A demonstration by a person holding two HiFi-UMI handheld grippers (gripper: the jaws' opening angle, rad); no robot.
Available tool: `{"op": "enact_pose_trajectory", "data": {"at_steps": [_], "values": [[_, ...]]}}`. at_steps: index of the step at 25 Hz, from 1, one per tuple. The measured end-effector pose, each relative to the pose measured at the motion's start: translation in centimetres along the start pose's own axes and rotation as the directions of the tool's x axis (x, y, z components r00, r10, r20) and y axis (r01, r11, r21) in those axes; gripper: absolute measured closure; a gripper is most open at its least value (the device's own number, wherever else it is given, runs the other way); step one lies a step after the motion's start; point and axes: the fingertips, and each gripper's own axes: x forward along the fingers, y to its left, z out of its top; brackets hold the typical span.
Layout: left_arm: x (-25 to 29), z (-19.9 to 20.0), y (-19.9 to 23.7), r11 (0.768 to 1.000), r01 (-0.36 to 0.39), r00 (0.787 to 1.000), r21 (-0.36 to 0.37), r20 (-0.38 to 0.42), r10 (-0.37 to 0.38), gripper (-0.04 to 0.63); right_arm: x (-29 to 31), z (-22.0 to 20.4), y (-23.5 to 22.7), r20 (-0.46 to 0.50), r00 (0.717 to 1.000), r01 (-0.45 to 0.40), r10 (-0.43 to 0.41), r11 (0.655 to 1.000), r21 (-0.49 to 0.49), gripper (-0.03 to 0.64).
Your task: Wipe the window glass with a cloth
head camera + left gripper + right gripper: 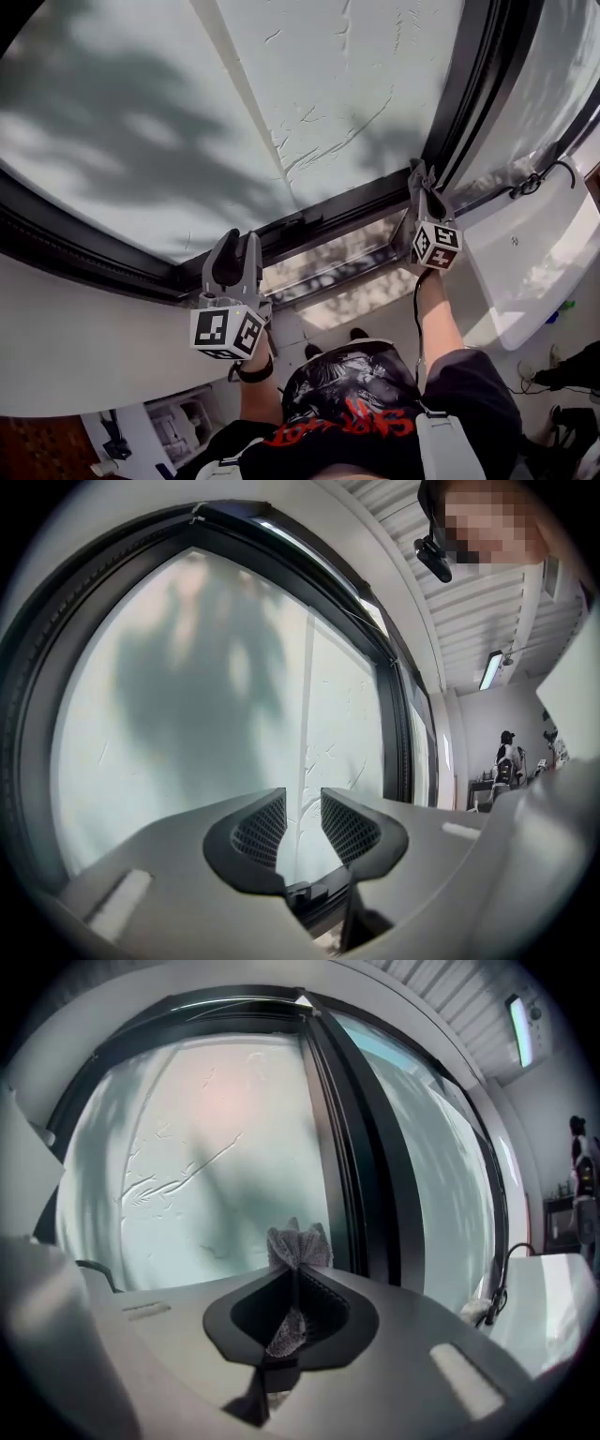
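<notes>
Frosted, scratched window glass (141, 141) in a black metal frame (473, 84) fills the space ahead of both grippers. The left gripper (303, 822) is slightly parted and empty. The right gripper (298, 1274) is clamped on a small grey textured cloth (298, 1244) near the pane.

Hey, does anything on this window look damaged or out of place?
Yes: the frosted window glass has a cluster of crease-like marks right of its pale vertical seam, as if a film were wrinkled or scratched. Nothing else stands out.

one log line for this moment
left tool: open, empty | right tool: shut on cloth | window glass: cloth near dark frame, contact unclear
</notes>
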Motion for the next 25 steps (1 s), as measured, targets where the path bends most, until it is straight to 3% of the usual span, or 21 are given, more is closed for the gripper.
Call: {"op": "enact_pose_trajectory", "data": {"at_steps": [5, 10, 13, 16, 20, 25], "values": [[-0.4, 0.2, 1.4, 0.999, -0.048, 0.999, 0.014, 0.000, 0.048, 0.500, -0.8, 3.1, 3.4, 0.071, 0.997, -0.027, 0.032, 0.997, -0.069, 0.595], [-1.0, 0.0, 1.8, 0.998, -0.063, 0.998, 0.022, 0.007, 0.063, 0.500, -3.3, 6.6, 8.1, 0.138, 0.983, -0.119, 0.120, 0.993, -0.015, 0.597], [-1.4, -0.1, 2.0, 0.998, -0.059, 0.998, 0.028, 0.024, 0.058, 0.500, -5.7, 9.5, 13.5, 0.216, 0.945, -0.252, 0.246, 0.968, 0.001, 0.597], [-1.8, -0.2, 2.4, 0.997, -0.068, 0.997, 0.030, 0.026, 0.067, 0.500, -7.6, 11.9, 19.1, 0.265, 0.898, -0.349, 0.352, 0.935, -0.058, 0.597], [-2.4, 0.1, 3.3, 0.995, -0.084, 0.996, 0.045, 0.023, 0.083, 0.500, -8.3, 13.0, 24.6, 0.280, 0.858, -0.413, 0.431, 0.902, -0.125, 0.597], [-3.6, -0.6, 4.7, 0.995, -0.091, 0.996, 0.050, 0.006, 0.091, 0.500, -8.7, 12.0, 28.8, 0.255, 0.831, -0.476, 0.495, 0.869, -0.133, 0.597]]}}
